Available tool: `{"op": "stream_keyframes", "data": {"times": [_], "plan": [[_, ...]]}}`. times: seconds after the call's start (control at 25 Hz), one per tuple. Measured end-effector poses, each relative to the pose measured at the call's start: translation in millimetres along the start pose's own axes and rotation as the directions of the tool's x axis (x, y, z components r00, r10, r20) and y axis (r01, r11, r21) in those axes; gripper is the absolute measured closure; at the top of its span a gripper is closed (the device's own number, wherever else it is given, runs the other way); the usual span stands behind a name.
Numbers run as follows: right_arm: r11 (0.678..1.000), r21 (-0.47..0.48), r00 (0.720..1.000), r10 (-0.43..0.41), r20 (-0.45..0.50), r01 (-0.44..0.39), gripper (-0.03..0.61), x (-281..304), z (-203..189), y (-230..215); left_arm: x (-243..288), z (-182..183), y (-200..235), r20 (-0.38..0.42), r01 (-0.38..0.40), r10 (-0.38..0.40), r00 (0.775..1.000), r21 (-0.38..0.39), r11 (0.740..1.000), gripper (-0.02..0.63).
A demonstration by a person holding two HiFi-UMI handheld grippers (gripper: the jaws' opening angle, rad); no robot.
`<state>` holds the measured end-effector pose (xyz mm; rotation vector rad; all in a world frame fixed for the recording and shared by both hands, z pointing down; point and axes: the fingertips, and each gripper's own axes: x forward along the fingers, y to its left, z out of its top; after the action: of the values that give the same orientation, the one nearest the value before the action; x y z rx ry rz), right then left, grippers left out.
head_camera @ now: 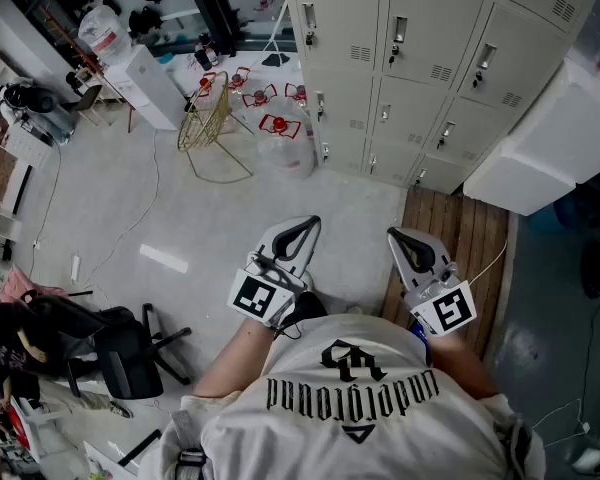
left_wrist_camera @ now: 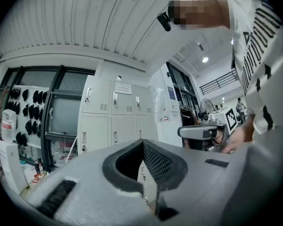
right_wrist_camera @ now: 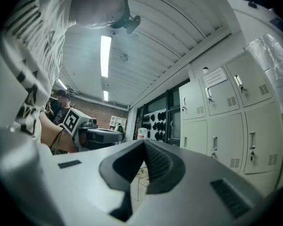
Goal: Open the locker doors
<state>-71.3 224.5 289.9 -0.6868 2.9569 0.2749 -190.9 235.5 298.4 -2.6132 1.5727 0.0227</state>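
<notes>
A bank of pale grey lockers point(head_camera: 410, 58) stands ahead, and every door I can see is closed, each with a small handle. My left gripper point(head_camera: 308, 224) and right gripper point(head_camera: 393, 234) are held side by side at waist height, well short of the lockers. Both are shut, with nothing between the jaws. In the left gripper view the lockers point(left_wrist_camera: 114, 117) stand beyond the closed left gripper point(left_wrist_camera: 142, 141), and the right gripper point(left_wrist_camera: 200, 133) shows at the right. In the right gripper view the lockers point(right_wrist_camera: 226, 121) fill the right side behind the closed right gripper point(right_wrist_camera: 144, 142).
A wooden platform point(head_camera: 470, 238) lies on the floor before the right-hand lockers, with a large white box point(head_camera: 550, 148) beside it. A gold wire basket point(head_camera: 212, 118) and a clear container point(head_camera: 285, 143) stand left of the lockers. A black chair point(head_camera: 120, 353) is at lower left.
</notes>
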Motion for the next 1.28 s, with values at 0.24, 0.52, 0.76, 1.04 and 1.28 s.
{"op": "stream_keyframes", "data": {"times": [0.24,0.52,0.76,1.04,1.28], "plan": [[1.0,0.003,1.0,0.002,-0.001,-0.002,0.575,-6.2,0.5,-0.6,0.8,2.6,-6.7,-0.002,-0.001,0.001,1.0,-0.005,1.0,0.607],[1.0,-0.015,1.0,0.012,0.01,-0.012,0.574,-6.8,5.8,-1.6,4.4,8.3,-8.8,0.01,0.01,-0.01,1.0,-0.005,1.0,0.607],[1.0,-0.01,1.0,0.009,0.009,-0.009,0.574,-6.9,7.6,-7.8,13.6,11.5,-9.8,0.009,0.02,-0.02,1.0,0.002,1.0,0.607],[1.0,0.005,1.0,0.003,-0.01,-0.003,0.572,-0.9,4.7,-14.2,23.4,11.9,-9.0,0.024,0.031,-0.032,0.999,0.023,0.999,0.606],[1.0,0.016,0.999,-0.018,-0.027,0.019,0.432,12.1,-5.3,-18.2,26.2,1.3,2.2,0.025,0.031,-0.032,0.999,0.022,0.999,0.606]]}}
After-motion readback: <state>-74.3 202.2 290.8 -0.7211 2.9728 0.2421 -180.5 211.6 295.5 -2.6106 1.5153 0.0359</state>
